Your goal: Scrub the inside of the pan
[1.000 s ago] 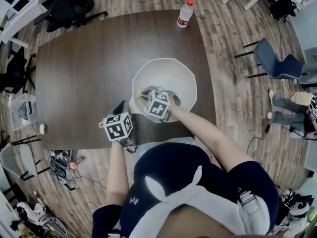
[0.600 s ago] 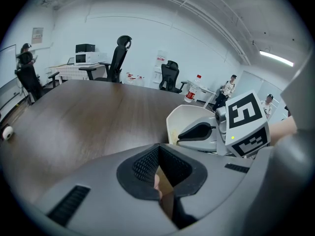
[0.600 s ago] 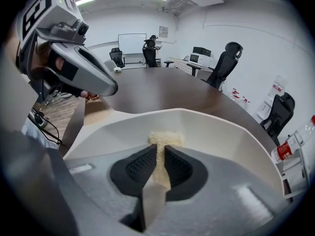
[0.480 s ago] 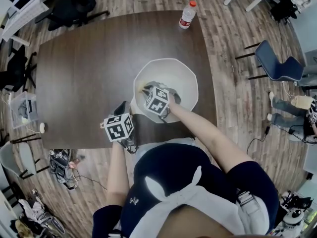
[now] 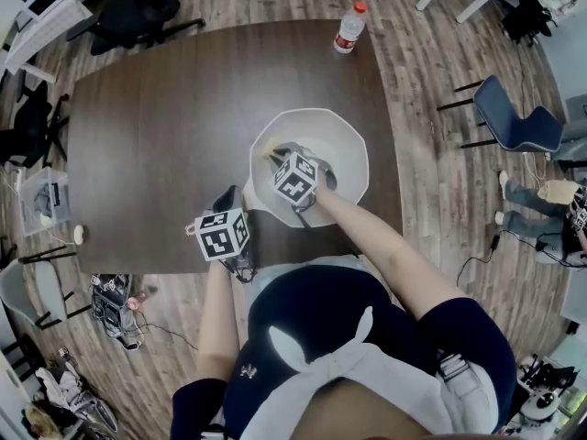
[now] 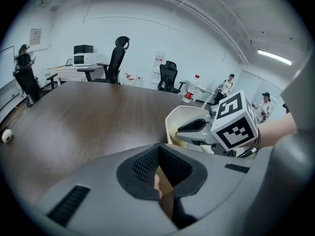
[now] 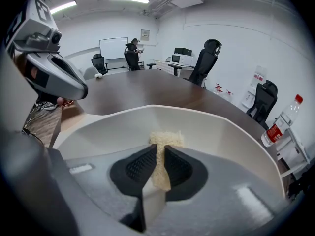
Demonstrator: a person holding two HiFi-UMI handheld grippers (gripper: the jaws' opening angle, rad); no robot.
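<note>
The right claw (image 7: pixel 160 150) is clamped on a pale sponge (image 7: pixel 166 139) down inside the white pan (image 7: pixel 211 124) — the pan sits near the close edge of a dark brown table (image 5: pixel 156 126), where the left claw (image 6: pixel 158 159) pinches its wood-toned handle (image 6: pixel 164 183). A water bottle (image 5: pixel 347 27) stands at the far edge; office chairs (image 5: pixel 138 12) stand around on a plank floor (image 5: pixel 431 81).

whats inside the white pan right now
A pale yellow sponge, pinched in the right claw, touches the white inside of the pan. The rest that shows is bare. In the head view the claw and its marker cube cover the floor beneath them.
</note>
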